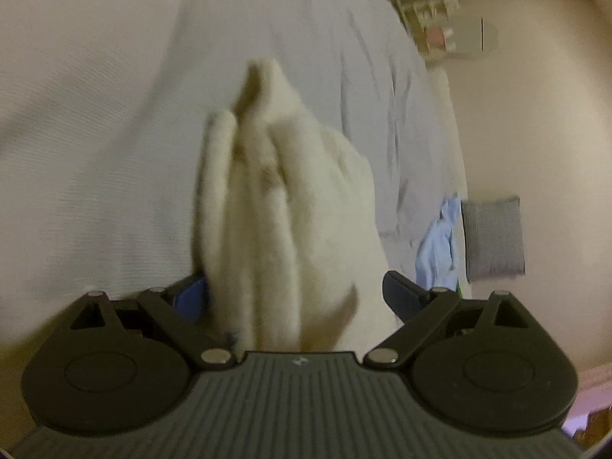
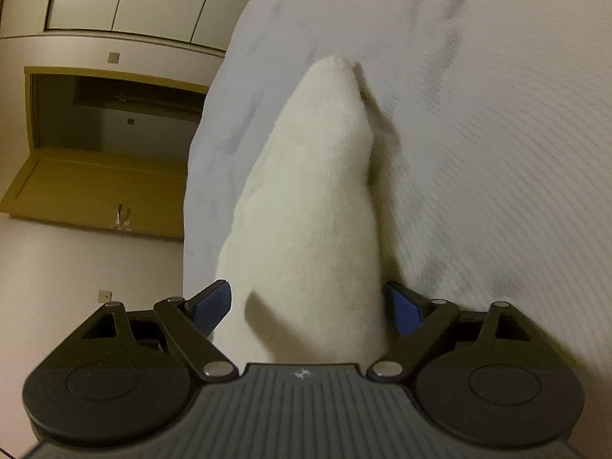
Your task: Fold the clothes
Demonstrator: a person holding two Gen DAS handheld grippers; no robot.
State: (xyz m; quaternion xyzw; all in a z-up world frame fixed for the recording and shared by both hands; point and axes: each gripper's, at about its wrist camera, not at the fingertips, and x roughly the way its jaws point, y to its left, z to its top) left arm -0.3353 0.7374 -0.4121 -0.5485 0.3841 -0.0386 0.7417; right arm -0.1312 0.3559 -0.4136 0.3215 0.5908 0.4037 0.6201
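Here the cream fleece garment [image 1: 290, 206] lies bunched in thick folds on the bed [image 1: 95, 114], running away from both cameras toward the bed's far side. In the left wrist view its layered edges stack up between the pads of the left gripper [image 1: 298, 298]; in the right wrist view a smooth folded hump [image 2: 313, 206] fills the gap of the right gripper [image 2: 308, 310]. Both jaws stand wide; the cloth sits between them, but the pads do not seem to press on it, so I judge both grips let go. The step looks like setting a fold down. Next comes flattening the bundle or taking fresh edges. The garment's near end is hidden behind the gripper bodies, and blur hides its type. A light blue garment [image 1: 438, 244] lies at the bed's right edge, beside a grey cushion [image 1: 493, 239].
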